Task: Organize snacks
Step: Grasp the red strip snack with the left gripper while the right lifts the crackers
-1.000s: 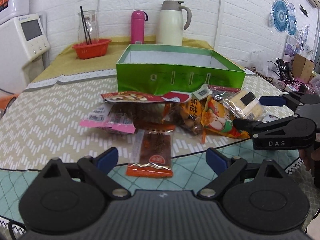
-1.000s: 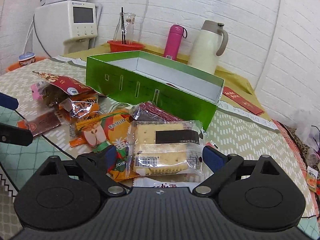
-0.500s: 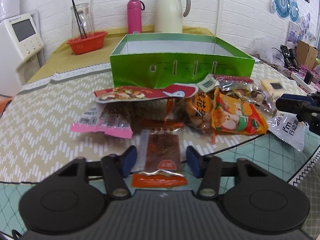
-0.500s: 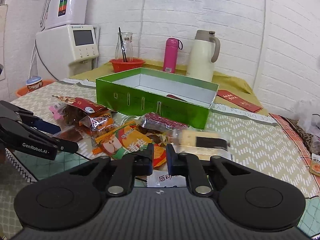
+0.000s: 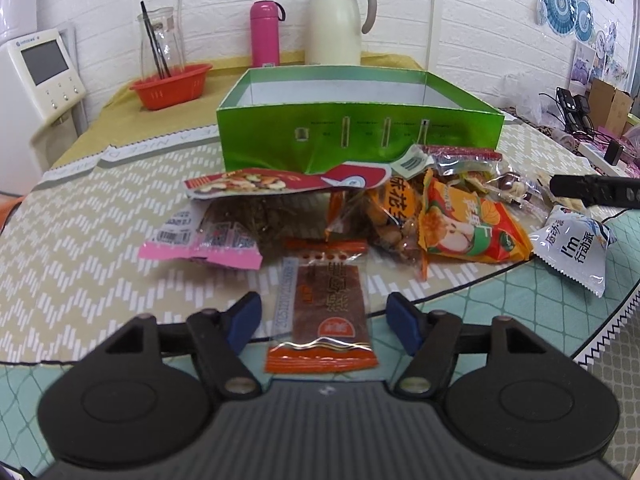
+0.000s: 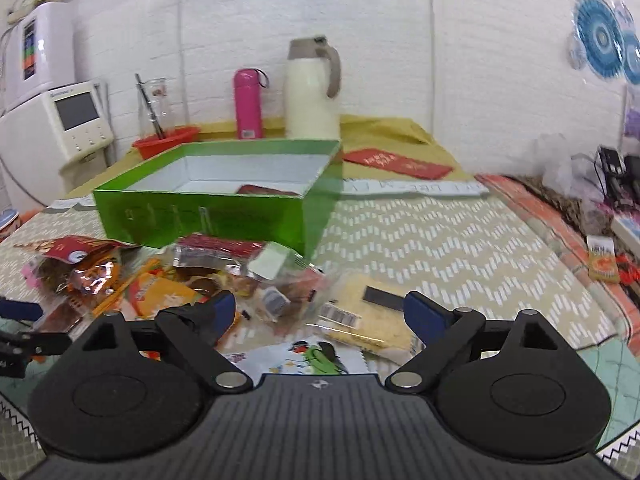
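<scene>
Left wrist view: the left gripper (image 5: 323,318), jaws opening and not pressing, is set astride a flat orange-brown jerky packet (image 5: 326,312) lying on the tablecloth (image 5: 80,240) before the green box (image 5: 360,136); light, thin and slippery, it is best pinched across its side edges.

One green box (image 5: 360,140) sits on the table, one red packet (image 6: 266,190) inside it. In front, roughly nine loose snack packets (image 5: 472,228) lie heaped; overlap hides the exact tally. Behind stand one pink bottle (image 5: 265,32), one cream jug (image 5: 336,20), one orange basket (image 5: 172,86), one glass beaker (image 5: 160,40). Two grippers (image 5: 324,316) work here.
</scene>
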